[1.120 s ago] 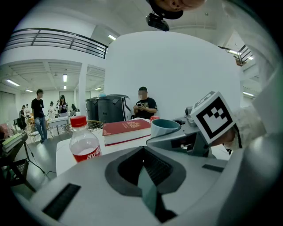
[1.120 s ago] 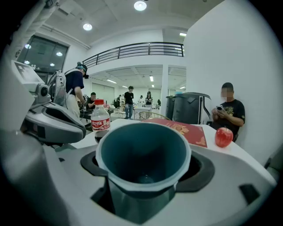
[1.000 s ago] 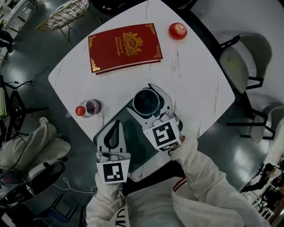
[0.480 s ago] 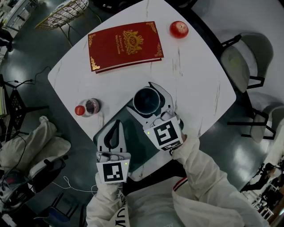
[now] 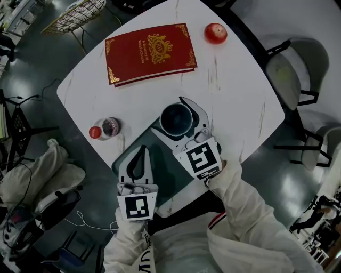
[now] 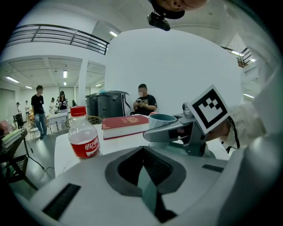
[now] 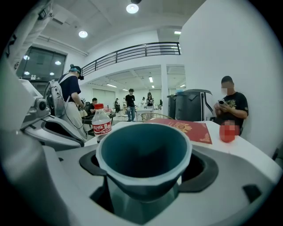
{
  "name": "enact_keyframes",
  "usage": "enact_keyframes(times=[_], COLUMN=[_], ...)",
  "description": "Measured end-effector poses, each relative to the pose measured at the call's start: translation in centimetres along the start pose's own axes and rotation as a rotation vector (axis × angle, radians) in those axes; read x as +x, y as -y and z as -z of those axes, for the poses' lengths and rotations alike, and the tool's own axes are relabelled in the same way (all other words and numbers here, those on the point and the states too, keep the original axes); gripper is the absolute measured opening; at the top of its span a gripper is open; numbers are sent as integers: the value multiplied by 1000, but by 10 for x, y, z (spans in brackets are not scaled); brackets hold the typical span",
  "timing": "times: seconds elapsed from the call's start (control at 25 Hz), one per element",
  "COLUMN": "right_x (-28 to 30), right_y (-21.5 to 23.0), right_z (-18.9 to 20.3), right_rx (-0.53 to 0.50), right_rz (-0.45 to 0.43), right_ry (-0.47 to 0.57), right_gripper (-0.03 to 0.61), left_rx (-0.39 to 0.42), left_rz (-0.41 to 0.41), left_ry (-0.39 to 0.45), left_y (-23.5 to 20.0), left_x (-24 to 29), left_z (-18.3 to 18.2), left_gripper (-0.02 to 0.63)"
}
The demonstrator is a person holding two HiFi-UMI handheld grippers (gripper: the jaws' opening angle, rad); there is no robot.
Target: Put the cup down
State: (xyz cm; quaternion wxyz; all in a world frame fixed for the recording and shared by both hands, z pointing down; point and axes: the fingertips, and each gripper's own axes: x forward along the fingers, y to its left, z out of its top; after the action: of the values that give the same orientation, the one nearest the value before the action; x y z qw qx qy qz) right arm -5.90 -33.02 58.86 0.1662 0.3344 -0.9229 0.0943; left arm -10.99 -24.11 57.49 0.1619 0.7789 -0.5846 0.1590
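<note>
The dark teal cup (image 5: 176, 119) stands upright on the white table (image 5: 240, 90), at the far edge of a dark mat (image 5: 165, 176). My right gripper (image 5: 167, 113) reaches round it, one jaw on each side. Its jaws have just been opening a little, with the cup between them and narrow gaps showing beside the cup (image 7: 143, 154) wall. My left gripper (image 5: 141, 147) rests on the mat to the left, tips together, holding nothing. From the left gripper view the cup (image 6: 161, 120) shows past my left gripper (image 6: 142, 152).
A red hardcover book (image 5: 151, 53) lies at the far side and a red apple (image 5: 215, 33) sits at the far right corner. A small bottle with a red cap (image 5: 106, 128) stands left of the cup. Chairs (image 5: 290, 74) stand to the right; a wire basket (image 5: 74, 16) is beyond the table.
The right gripper's jaws stand slightly wider round the cup than before. The cup and the left gripper have stayed where they were.
</note>
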Motion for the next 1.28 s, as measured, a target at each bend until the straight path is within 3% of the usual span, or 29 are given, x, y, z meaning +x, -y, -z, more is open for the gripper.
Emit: enact_keyframes(times=[0.16, 0.32, 1.28], right_x=[0, 1, -31], right_y=[2, 0, 2], right_z=[3, 6, 21], right_rx=[10, 49, 12], right_rz=[-2, -25, 64], right_ry=[-9, -6, -53], right_gripper=[456, 523, 522], left_rx=[-5, 0, 3], left_rz=[1, 1, 7], left_ry=[-1, -5, -5], left_y=[1, 1, 0], left_x=[1, 1, -15], left_z=[1, 2, 4], left_gripper=[11, 11, 11])
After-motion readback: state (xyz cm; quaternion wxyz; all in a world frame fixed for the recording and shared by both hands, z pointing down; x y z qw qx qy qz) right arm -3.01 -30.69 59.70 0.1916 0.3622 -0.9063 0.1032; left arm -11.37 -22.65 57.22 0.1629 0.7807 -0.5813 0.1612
